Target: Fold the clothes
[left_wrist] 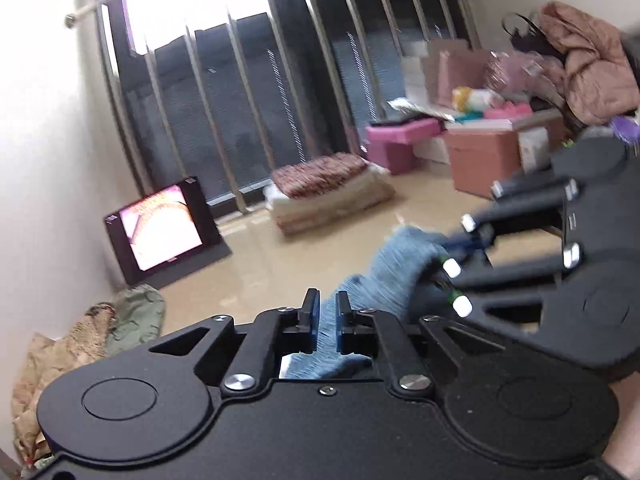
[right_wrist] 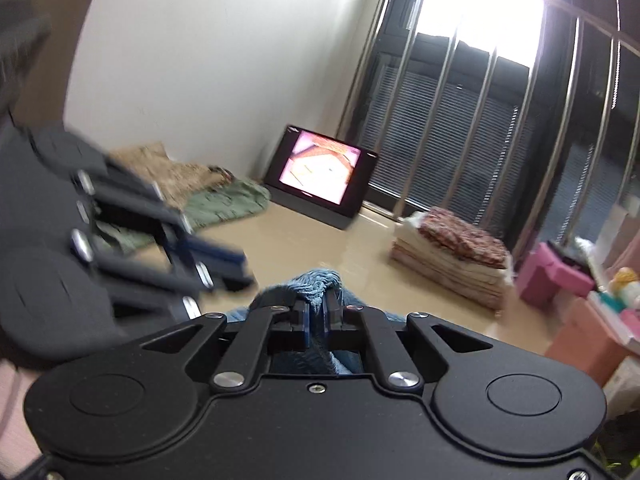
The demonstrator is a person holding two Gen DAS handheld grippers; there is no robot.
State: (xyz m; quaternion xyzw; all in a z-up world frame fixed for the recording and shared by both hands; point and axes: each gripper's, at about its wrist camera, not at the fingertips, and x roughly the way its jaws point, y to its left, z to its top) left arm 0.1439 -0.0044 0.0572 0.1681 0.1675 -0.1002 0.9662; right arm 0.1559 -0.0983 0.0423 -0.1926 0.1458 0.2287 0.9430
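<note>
A blue knitted garment (left_wrist: 396, 264) hangs between both grippers above the tan floor. In the left wrist view my left gripper (left_wrist: 327, 314) is shut on one edge of it, the fabric pinched between the blue pads. The right gripper (left_wrist: 448, 246) comes in from the right, blurred, gripping the far bunch of the same garment. In the right wrist view my right gripper (right_wrist: 319, 316) is shut on a ridge of the blue garment (right_wrist: 316, 280), which rises just past the fingertips. The left gripper (right_wrist: 234, 270) shows blurred at the left, close beside it.
A stack of folded clothes (left_wrist: 328, 196) (right_wrist: 452, 260) lies by the barred window. A lit tablet screen (left_wrist: 164, 226) (right_wrist: 322, 170) leans on the wall. Unfolded clothes (left_wrist: 100, 328) (right_wrist: 208, 192) are heaped in the corner. Pink boxes and clutter (left_wrist: 472, 136) fill the right side.
</note>
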